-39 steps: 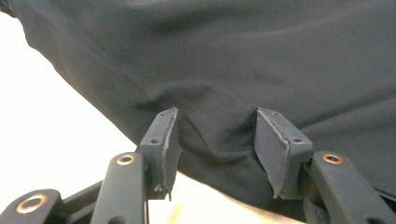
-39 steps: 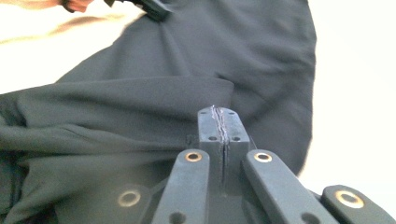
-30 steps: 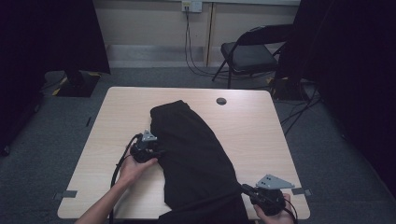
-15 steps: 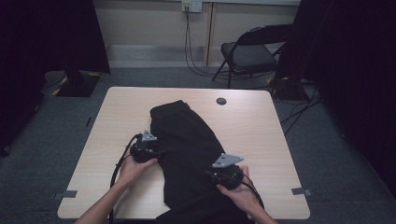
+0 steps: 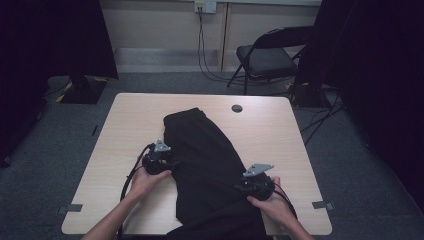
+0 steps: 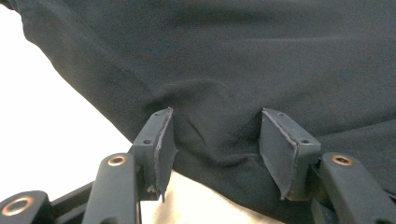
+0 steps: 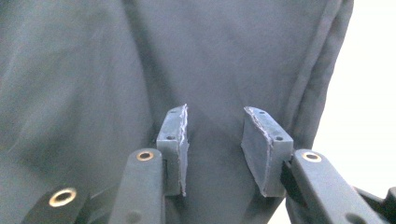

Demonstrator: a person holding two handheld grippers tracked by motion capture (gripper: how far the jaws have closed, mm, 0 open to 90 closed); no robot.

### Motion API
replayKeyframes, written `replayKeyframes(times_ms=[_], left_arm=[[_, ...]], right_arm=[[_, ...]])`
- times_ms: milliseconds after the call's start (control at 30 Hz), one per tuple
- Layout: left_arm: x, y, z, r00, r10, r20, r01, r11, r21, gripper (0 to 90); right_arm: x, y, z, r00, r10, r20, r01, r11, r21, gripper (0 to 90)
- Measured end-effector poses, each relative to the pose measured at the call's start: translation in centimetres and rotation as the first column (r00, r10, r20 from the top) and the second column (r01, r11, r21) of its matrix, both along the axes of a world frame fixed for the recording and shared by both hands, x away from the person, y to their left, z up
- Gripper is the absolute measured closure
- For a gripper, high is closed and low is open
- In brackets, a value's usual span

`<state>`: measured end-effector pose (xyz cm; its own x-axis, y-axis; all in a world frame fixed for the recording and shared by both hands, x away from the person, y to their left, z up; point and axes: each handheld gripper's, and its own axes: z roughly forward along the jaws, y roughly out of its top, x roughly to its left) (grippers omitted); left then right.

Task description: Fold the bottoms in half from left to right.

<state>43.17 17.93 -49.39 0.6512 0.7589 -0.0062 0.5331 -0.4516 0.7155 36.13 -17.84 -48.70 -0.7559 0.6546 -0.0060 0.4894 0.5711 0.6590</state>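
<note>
Jaws of both grippers standing open, just been widening, black garment [image 5: 205,165] lying between. Left gripper [image 6: 215,144] mouthing 9 o'clock hem; right gripper [image 7: 215,140] at 3 o'clock edge. Advising: seating fold deep before closing.

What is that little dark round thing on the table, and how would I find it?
Start at the tan table in the middle of the room. Go past the black cloth toward the far edge, nearest the chair. There sits the round spot, small and flat, apart from the cloth, the one dark thing on the bare wood.
</note>
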Motion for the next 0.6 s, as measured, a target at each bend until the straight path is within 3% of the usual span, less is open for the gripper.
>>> replayKeyframes(times_ms=[133,200,333,400,500,600], left_arm=[[-0.4,-1.1,0.0,0.9992,-0.041,0.004,0.041,0.9992,0.0,45.4],[-0.7,-1.9,-0.1,0.9967,-0.08,0.008,0.08,0.9968,-0.003,45.3],[-1.8,-4.0,-0.2,0.9828,-0.184,0.016,0.184,0.9828,-0.012,45.1],[-2.4,-4.9,-0.3,0.9784,-0.206,0.017,0.206,0.9782,-0.025,45.1],[-3.0,-5.9,-0.2,0.9706,-0.24,0.013,0.241,0.9704,-0.022,45.2],[-3.3,-6.1,-0.2,0.9673,-0.253,0.015,0.254,0.9671,-0.02,45.2]], right_arm=[[-2.9,-0.6,0.3,0.9994,0.02,-0.028,-0.021,0.9994,-0.026,60.8],[-4.8,-0.8,0.4,0.9968,0.062,-0.051,-0.063,0.9976,-0.026,60.7],[-7.8,-0.7,0.7,0.9832,0.132,-0.127,-0.132,0.9913,0.01,61.8],[-8.6,-0.2,1.1,0.9849,0.161,-0.064,-0.162,0.9866,-0.016,59.8],[-6.9,-0.1,2.5,0.9947,0.101,0.019,-0.103,0.9922,0.07,56.8],[-2.9,0.5,3.2,0.9952,0.043,0.088,-0.051,0.9943,0.094,57.5]])
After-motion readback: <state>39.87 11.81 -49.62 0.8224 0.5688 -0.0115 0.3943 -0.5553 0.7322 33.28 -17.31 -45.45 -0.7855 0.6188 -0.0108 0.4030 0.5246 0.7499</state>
